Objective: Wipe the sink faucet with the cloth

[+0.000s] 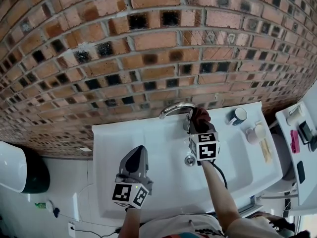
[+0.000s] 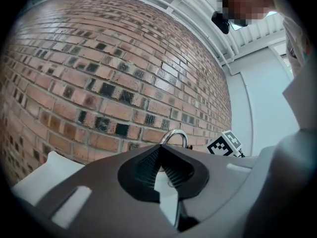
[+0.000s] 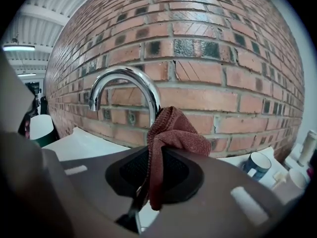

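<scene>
Head view has the right gripper [image 1: 198, 129] reaching to the middle of the back edge of the white sink [image 1: 148, 148], where the chrome faucet [image 1: 173, 108] rises against the brick wall [image 1: 148, 43]. Its jaws are clamped on a dark red cloth [image 1: 200, 118], which bunches above the jaw tips right at the faucet's neck. The left gripper [image 1: 139, 150] hovers over the sink's front left part, jaws closed together with nothing between them, taking no part.

To wipe well, the bunched fold should probably be pressed firmly against the neck and drawn up along the arch to the spout, then round the far side, with the grip kept tight so the cloth does not slip out. The loose tail hanging below the jaws could drag on the basin.

Whether the cloth actually touches the metal or sits just in front of it cannot be told from either view. The faucet's base and any handle are hidden behind cloth and gripper. A mug [image 1: 238, 115] stands near the back right corner.
</scene>
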